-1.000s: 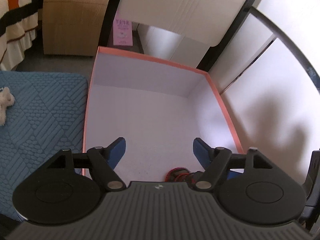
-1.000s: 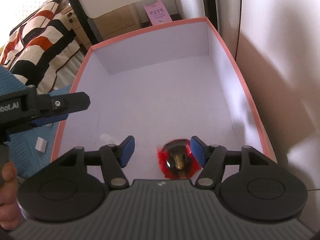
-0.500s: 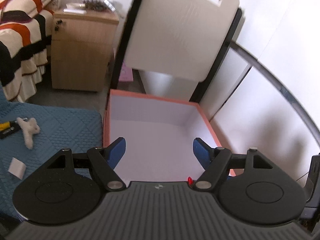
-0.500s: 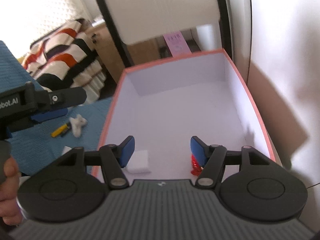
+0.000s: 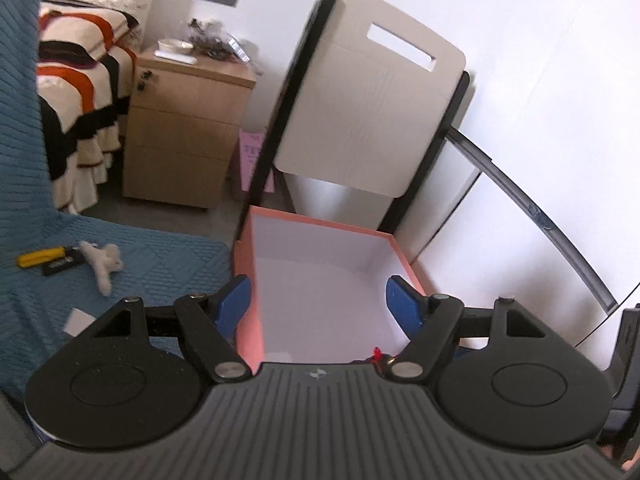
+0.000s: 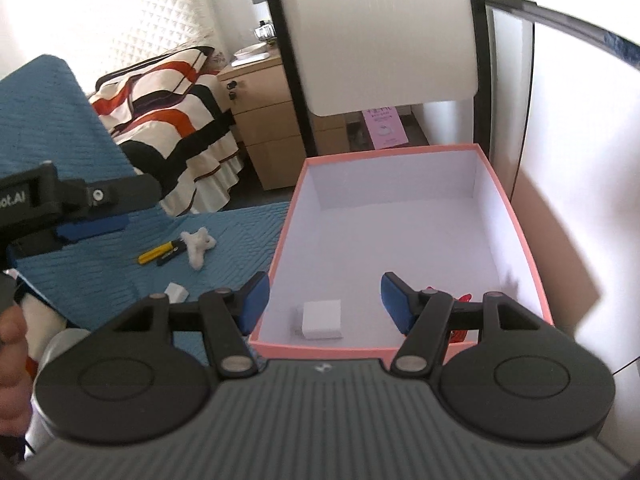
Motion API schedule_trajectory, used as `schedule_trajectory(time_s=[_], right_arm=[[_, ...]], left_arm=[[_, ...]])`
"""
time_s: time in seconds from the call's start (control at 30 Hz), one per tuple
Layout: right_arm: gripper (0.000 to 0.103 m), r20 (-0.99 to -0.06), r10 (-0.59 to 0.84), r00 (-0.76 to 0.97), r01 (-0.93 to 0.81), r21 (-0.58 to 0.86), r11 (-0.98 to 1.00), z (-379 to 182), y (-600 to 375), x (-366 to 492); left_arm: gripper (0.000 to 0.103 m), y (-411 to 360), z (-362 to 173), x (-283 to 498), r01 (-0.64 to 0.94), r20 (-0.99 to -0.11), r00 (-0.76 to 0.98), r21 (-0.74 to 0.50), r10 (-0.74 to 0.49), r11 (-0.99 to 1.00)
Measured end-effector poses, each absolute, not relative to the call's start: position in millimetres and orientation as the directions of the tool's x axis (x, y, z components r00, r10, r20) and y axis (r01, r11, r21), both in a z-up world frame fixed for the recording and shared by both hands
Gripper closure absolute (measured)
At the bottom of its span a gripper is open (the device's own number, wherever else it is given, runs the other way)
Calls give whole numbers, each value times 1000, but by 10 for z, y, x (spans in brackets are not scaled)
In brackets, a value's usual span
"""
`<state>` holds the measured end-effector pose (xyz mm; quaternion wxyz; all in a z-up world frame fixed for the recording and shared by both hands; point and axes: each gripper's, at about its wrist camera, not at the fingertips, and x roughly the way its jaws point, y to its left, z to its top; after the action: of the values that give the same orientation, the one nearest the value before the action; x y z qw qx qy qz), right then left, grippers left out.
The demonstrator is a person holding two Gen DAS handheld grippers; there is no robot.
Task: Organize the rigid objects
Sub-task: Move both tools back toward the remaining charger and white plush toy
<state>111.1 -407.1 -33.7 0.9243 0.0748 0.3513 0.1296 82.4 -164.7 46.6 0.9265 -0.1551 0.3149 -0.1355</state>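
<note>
Both tools, left (image 5: 318, 304) and right (image 6: 324, 300), hang open and empty over the box (image 6: 516, 224). A yellow cutter (image 6: 154, 254) lies on the blue mat (image 6: 240, 236), leftward, nearer the left tool.

Blue mat (image 6: 100, 276) carries everything. On it: pink box (image 6: 516, 216) at the right edge, yellow cutter (image 6: 154, 253) touching a black bar (image 6: 170, 257), white fluffy piece (image 6: 197, 248) just beside them, small white block (image 6: 176, 292) nearer the camera, apart from the rest.
</note>
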Motion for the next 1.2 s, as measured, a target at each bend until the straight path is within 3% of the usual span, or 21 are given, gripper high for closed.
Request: schedule_trajectory(time_s=[0.27, 0.63, 1.2], right_arm=[[39, -616, 306, 726, -233, 199, 952, -312, -3852, 860], [39, -610, 332, 720, -287, 174, 942, -364, -3567, 607], [39, -639, 361, 679, -304, 203, 931, -629, -3150, 343]], left_arm=[[24, -1382, 391, 417, 94, -547, 800, -291, -246, 952], [24, -1058, 205, 50, 32, -526, 829, -298, -192, 954], [24, -562, -132, -189, 6, -562, 804, -321, -196, 947]])
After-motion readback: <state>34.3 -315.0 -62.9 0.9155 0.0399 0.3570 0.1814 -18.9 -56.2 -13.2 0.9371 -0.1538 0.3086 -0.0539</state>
